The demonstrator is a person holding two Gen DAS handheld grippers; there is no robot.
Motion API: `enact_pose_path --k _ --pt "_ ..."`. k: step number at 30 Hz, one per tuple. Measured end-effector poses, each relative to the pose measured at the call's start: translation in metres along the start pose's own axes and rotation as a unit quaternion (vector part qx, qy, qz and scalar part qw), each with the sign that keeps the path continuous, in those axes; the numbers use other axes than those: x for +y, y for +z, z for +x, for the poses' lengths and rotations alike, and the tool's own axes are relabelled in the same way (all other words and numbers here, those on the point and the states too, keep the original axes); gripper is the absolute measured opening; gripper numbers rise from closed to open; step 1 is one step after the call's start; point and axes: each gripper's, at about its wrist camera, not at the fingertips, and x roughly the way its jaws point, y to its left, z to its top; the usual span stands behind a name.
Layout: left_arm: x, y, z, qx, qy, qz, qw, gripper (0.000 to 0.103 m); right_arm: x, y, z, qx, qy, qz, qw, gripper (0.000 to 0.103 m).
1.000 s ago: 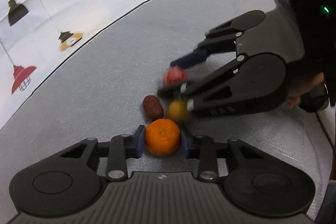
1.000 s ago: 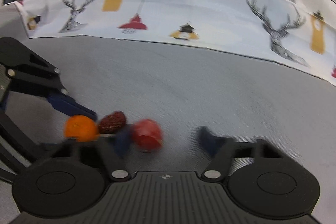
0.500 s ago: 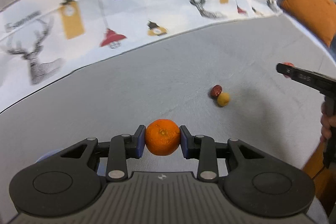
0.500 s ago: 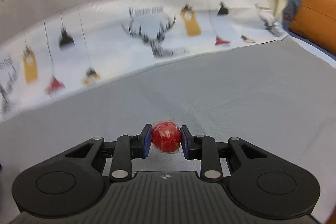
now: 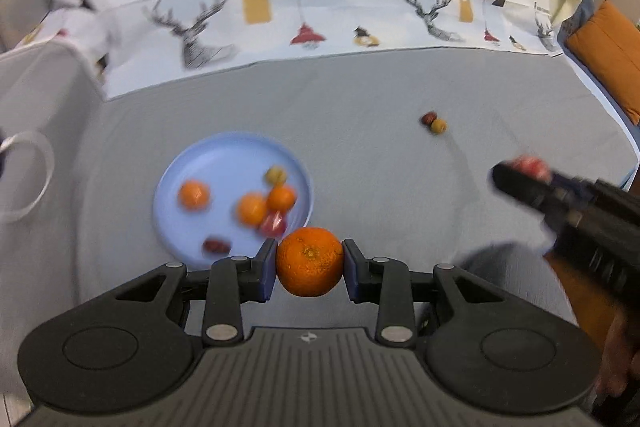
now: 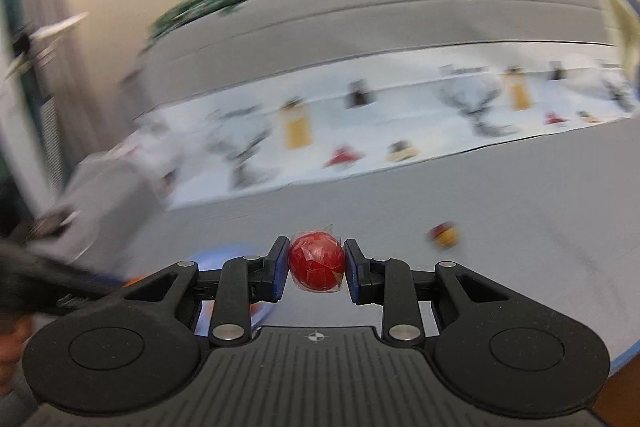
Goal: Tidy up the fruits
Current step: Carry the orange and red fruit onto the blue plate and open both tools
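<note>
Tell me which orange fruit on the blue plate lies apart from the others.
The left orange on the blue plate; the other two touch.

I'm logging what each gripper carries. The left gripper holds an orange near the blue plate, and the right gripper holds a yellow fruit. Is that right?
Not quite. The right gripper holds a red fruit, not a yellow one; the right wrist view shows it between the jaws. A small yellow fruit lies on the grey cloth. The rest stands: the left gripper holds an orange near the blue plate.
</note>
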Motion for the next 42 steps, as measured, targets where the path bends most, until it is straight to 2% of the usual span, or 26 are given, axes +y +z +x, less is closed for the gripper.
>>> enact_pose_path --k 3,6,9,14,23,42 --pt "0.017 -0.023 -0.020 -0.005 0.016 -0.018 0.9997 0.037 0.043 -0.019 -0.012 0.021 0.029 -0.038 0.999 0.030" --pt "0.036 -0.040 -0.041 -0.022 0.022 -0.041 0.9987 0.037 0.076 -0.029 -0.023 0.026 0.035 -0.075 0.996 0.030" --pt "0.049 -0.054 -0.063 -0.043 0.039 -0.047 0.9972 0.037 0.098 -0.032 -0.031 0.026 0.035 -0.095 0.995 0.030" --pt "0.062 -0.072 -0.089 -0.064 0.041 -0.061 0.9953 0.037 0.124 -0.044 -0.047 0.027 0.038 -0.121 0.992 0.030" --pt "0.070 -0.076 -0.096 -0.069 0.030 -0.078 0.9941 0.037 0.133 -0.044 -0.048 0.026 0.029 -0.133 0.990 0.030" --pt "0.092 -0.057 -0.059 -0.036 0.053 -0.097 0.9932 0.038 0.127 -0.045 -0.011 0.070 0.034 -0.125 0.989 0.030"
